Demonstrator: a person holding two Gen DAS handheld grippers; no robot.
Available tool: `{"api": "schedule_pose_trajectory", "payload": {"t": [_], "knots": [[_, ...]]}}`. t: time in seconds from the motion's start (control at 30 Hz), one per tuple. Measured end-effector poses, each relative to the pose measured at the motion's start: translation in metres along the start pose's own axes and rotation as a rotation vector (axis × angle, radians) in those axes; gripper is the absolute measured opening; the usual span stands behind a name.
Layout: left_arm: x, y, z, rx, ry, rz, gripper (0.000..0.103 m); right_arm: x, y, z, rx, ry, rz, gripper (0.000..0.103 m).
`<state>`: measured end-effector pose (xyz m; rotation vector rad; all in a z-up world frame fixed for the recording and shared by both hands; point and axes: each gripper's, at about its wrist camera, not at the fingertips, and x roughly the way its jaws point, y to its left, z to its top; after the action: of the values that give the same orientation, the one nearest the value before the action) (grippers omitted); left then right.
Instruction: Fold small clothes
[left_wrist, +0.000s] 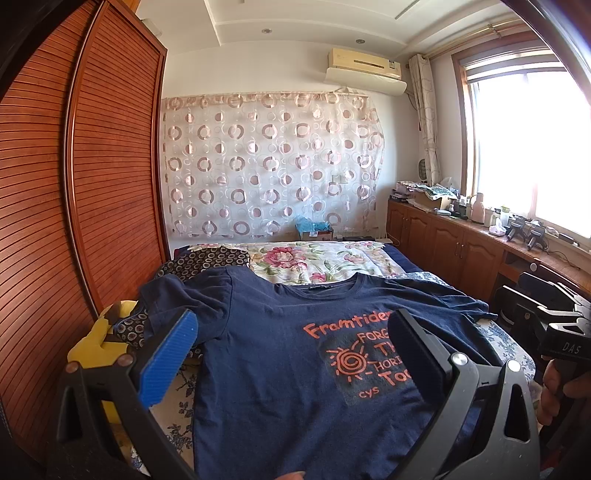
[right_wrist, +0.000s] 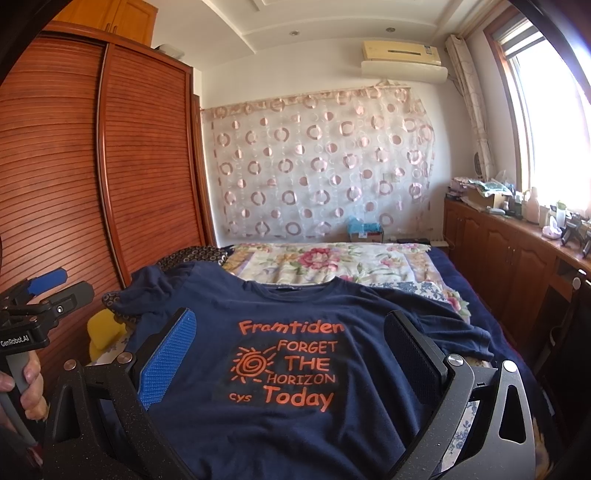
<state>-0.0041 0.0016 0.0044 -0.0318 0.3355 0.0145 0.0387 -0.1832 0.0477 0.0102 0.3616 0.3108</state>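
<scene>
A navy T-shirt (right_wrist: 295, 424) lies spread face up on the bed (right_wrist: 461, 291), its collar at the far end and its hem nearest the cameras. Orange print on the chest reads "Framtiden – FORGET THE HORIZON Today", beside a spiral sun. The left sleeve spreads toward the wardrobe (right_wrist: 74, 166); the right sleeve drapes toward the bed's right edge.

The left gripper (left_wrist: 291, 354) hangs over the near left part of the shirt with its jaws wide, nothing between them – the blue pad (left_wrist: 168, 358) stands over the shirt's left edge, the dark finger (left_wrist: 413, 354) over the print. The right gripper (right_wrist: 291, 358) is also wide open and empty, its two fingers framing the print on either side. Whether either tool touches the cloth cannot be told.

In the right wrist view a hand (right_wrist: 26, 384) grips the left tool's handle at the near left; in the left wrist view, fingers (left_wrist: 554, 391) hold the right tool at the near right.

Beyond the shirt lies a floral quilt (right_wrist: 332, 266), with a dark circle-patterned cloth (right_wrist: 195, 254) at its left. Something yellow (left_wrist: 92, 343) sits by the bed's left edge. A curtain (right_wrist: 314, 166) with rings covers the far wall.
</scene>
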Motion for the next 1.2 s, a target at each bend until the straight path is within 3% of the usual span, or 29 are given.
{"api": "schedule_pose_trajectory", "payload": {"t": [0.23, 0.57, 0.9, 1.2], "knots": [[0.003, 0.007, -0.003, -0.004, 0.017, 0.001, 0.103, -0.001, 0.009, 0.005, -0.001, 0.01, 0.014, 0.103], [0.03, 0.036, -0.021, -0.033, 0.093, 0.029, 0.103, 0.029, 0.004, -0.018, -0.019, 0.085, 0.065, 0.103], [0.066, 0.095, -0.033, -0.06, 0.166, 0.111, 0.103, 0.075, 0.008, -0.033, -0.066, 0.158, 0.106, 0.103], [0.108, 0.146, -0.033, -0.078, 0.258, 0.102, 0.103, 0.114, 0.011, -0.056, -0.052, 0.255, 0.15, 0.103]]}}
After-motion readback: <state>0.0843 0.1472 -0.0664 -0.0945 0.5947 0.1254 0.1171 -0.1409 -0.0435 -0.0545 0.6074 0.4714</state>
